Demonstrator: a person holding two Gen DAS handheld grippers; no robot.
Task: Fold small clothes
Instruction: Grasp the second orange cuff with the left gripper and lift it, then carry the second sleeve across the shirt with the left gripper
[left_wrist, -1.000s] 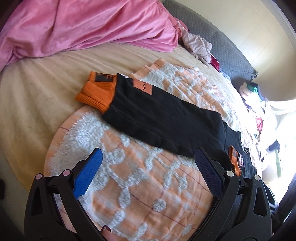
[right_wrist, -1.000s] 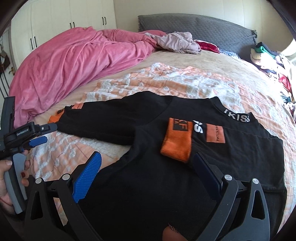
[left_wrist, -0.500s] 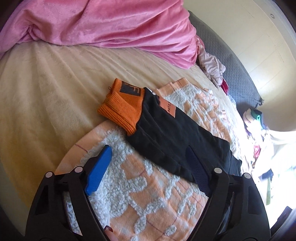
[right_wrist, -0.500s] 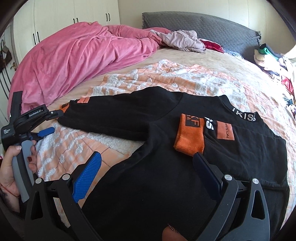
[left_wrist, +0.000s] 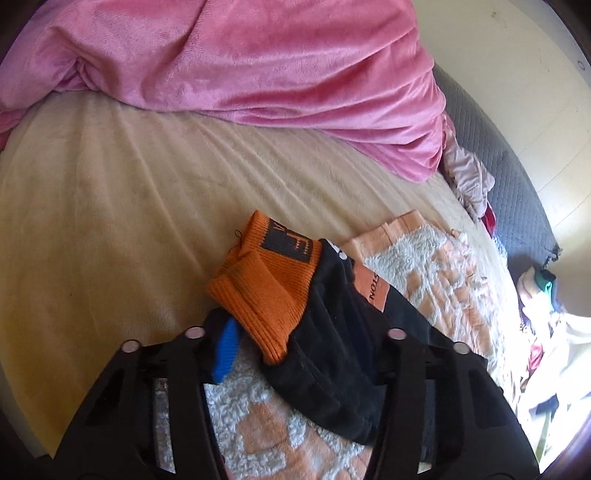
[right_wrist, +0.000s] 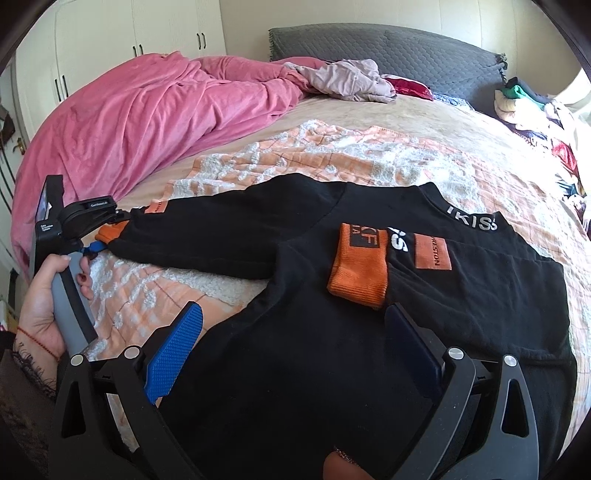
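both rigs are black plastic frames with silver screws and textured blue fingers (right_wrist: 173, 354), left one has a grey handle (right_wrist: 72, 306), dark red nail polish (right_wrist: 84, 277)

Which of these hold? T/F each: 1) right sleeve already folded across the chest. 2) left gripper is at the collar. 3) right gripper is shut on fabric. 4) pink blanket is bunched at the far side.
1) True: the orange cuff lies on the black top.
2) False: the left gripper is at the other sleeve's cuff, jaws closing around it.
3) False: the right gripper is open above the top.
4) True: pink blanket.
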